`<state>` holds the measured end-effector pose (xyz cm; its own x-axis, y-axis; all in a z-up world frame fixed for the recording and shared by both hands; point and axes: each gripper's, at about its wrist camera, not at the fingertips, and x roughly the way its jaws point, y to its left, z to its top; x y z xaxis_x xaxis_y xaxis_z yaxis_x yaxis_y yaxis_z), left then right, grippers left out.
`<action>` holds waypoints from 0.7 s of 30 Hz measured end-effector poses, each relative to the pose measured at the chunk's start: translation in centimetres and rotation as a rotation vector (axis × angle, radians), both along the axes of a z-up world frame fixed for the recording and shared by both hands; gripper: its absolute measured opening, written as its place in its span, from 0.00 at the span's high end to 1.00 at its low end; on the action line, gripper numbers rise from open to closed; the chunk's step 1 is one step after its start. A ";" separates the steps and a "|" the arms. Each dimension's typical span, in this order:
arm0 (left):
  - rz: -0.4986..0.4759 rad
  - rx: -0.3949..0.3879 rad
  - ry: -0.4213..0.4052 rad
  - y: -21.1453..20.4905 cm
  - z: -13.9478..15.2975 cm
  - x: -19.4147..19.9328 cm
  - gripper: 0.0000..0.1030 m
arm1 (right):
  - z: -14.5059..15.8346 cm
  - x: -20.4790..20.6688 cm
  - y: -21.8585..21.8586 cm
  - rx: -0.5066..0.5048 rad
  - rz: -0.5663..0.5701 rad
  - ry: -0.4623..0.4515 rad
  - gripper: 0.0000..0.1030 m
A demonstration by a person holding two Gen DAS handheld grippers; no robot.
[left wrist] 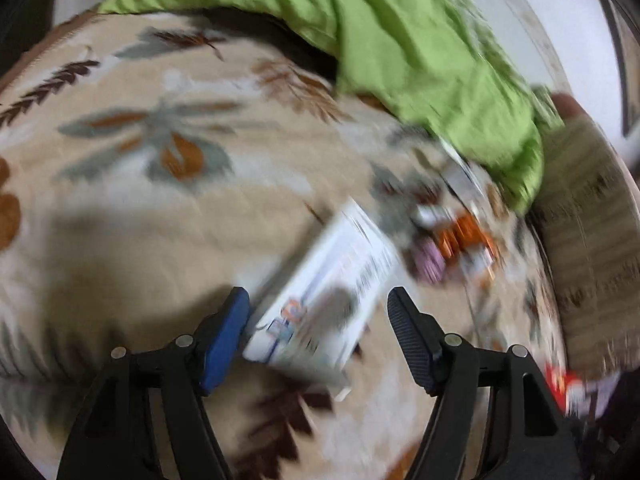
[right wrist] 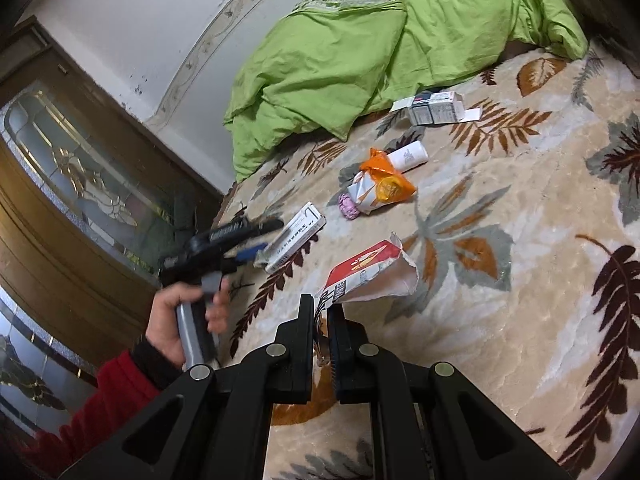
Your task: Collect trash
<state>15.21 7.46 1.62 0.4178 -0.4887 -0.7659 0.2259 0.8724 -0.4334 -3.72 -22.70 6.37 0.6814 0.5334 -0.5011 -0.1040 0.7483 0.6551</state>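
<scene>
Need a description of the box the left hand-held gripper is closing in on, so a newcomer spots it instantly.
Start at the rumpled green duvet on the leaf-patterned beige blanket, then follow the litter trail toward the wooden door. The long flat white cardboard box lies last, between the open left hand-held gripper fingers; its neighbours are crumpled or round.

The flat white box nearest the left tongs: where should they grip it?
Grip the flat white box across its narrow width, near the closest end, coming from above. It lies flat on the patterned blanket with its long sides already running between the open left tongs.
</scene>
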 end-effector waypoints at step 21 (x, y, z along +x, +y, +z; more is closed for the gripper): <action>0.074 0.222 -0.084 -6.2 -0.1 -2.4 0.46 | 0.6 -0.5 0.4 -0.092 -0.016 -0.024 0.93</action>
<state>12.77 1.30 1.51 0.5132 -0.2780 -0.8120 0.1852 0.9597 -0.2115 -4.21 -22.28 6.93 0.7020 0.4750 -0.5306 -0.1066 0.8068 0.5812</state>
